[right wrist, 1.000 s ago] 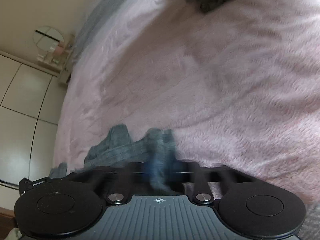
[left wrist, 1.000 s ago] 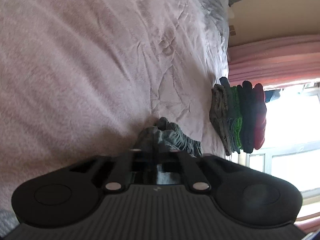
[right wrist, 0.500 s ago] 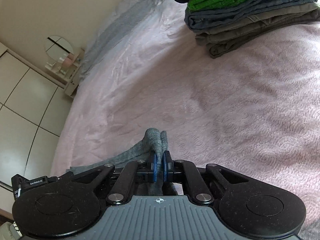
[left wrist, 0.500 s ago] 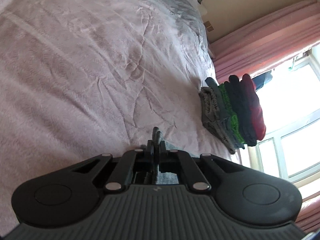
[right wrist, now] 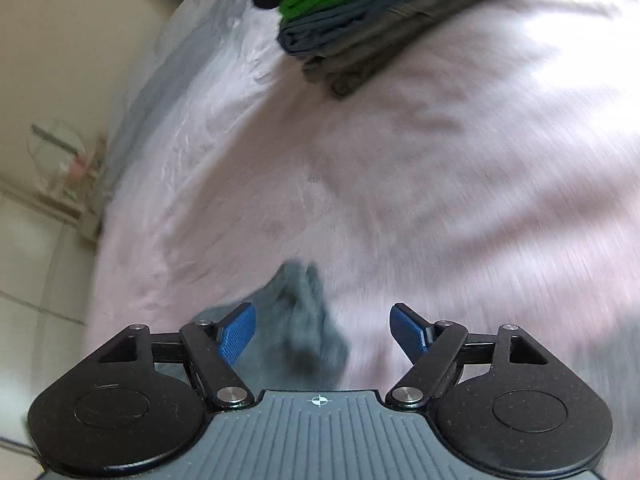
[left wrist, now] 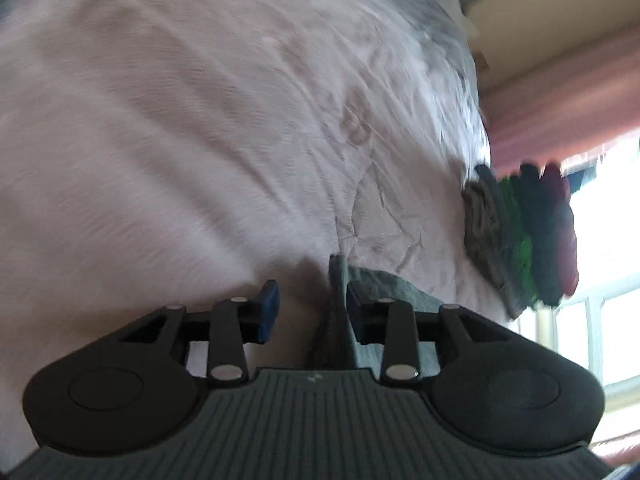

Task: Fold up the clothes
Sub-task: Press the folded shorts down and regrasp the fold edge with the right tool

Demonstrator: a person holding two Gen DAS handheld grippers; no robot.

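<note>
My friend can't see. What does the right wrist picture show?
The right gripper is open, its blue fingers spread around a crumpled grey garment lying on a pink bed. A pile of folded clothes sits farther back.

On the bed [right wrist: 440, 160]: a loose garment [right wrist: 304, 320] at the near edge, lying between the spread fingers of the right tongs [right wrist: 322, 330]. In the left wrist view, the same garment [left wrist: 384, 284] just beside the right-hand finger of the left tongs [left wrist: 312, 308], standing up as a fold between the 2 parted fingers. Farther across the bed, well apart from the garment: a stack of folded clothes [right wrist: 360, 28], to the right in the left wrist view [left wrist: 516, 236]. Beyond the stack, a window [left wrist: 600, 320].
</note>
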